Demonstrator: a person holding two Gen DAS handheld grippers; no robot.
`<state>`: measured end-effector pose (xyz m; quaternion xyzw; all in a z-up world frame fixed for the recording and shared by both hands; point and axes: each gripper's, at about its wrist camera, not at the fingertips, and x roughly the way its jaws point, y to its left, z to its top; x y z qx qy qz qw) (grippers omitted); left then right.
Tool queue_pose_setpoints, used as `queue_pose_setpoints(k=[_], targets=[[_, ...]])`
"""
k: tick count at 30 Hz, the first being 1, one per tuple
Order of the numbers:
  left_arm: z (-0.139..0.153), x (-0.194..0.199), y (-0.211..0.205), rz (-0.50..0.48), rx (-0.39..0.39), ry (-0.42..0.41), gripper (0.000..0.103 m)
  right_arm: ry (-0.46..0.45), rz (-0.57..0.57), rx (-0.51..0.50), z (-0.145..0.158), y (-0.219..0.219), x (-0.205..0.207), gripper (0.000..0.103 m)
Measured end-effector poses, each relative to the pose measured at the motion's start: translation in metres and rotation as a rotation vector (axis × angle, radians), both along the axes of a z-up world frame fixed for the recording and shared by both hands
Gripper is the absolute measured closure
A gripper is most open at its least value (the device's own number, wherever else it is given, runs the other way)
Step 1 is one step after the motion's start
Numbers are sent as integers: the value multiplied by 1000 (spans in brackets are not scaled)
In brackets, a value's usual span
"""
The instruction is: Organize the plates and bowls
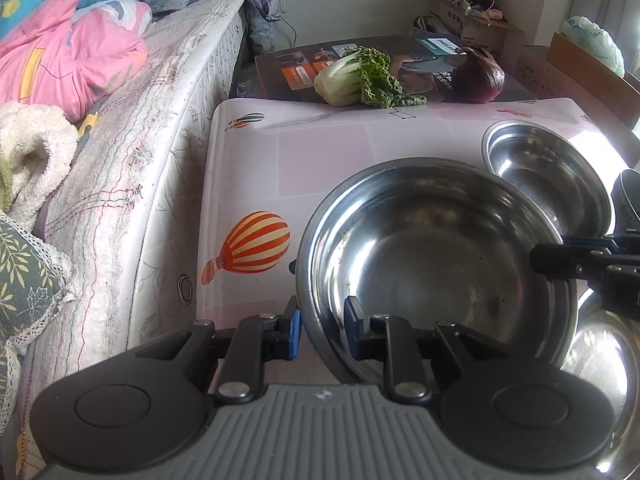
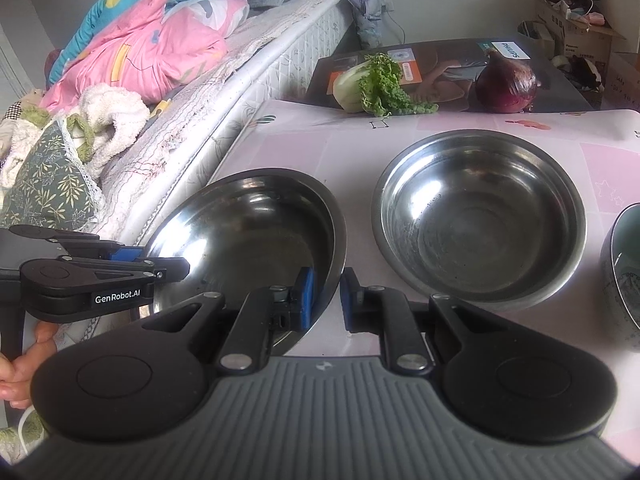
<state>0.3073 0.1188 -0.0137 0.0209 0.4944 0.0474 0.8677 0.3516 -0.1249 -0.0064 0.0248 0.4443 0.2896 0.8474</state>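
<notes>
A wide steel bowl (image 1: 436,264) (image 2: 248,232) hangs tilted between both grippers, over the pink tablecloth. My left gripper (image 1: 323,330) is shut on its left rim, one blue pad inside and one outside; in the right wrist view the left gripper (image 2: 182,266) comes in from the left. My right gripper (image 2: 326,300) is shut on the opposite rim, and the left wrist view shows the right gripper (image 1: 538,258) at the bowl's right edge. A second steel bowl (image 1: 548,176) (image 2: 480,216) rests upright on the table beyond. Another steel dish (image 1: 600,380) lies at the lower right.
A dark ceramic bowl (image 2: 624,272) stands at the table's right edge. A bok choy (image 2: 372,88) and a red onion (image 2: 506,84) lie on a flat box behind the table. A mattress (image 1: 132,184) with bedding runs along the left side. A hand (image 2: 16,368) holds the left gripper.
</notes>
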Motion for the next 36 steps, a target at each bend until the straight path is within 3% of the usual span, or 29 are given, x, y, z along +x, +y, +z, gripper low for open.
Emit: queue_pose_setpoints(k=[36], targets=[[36, -9, -41, -57, -30, -71, 80, -63, -76, -17, 46, -48, -18, 89]])
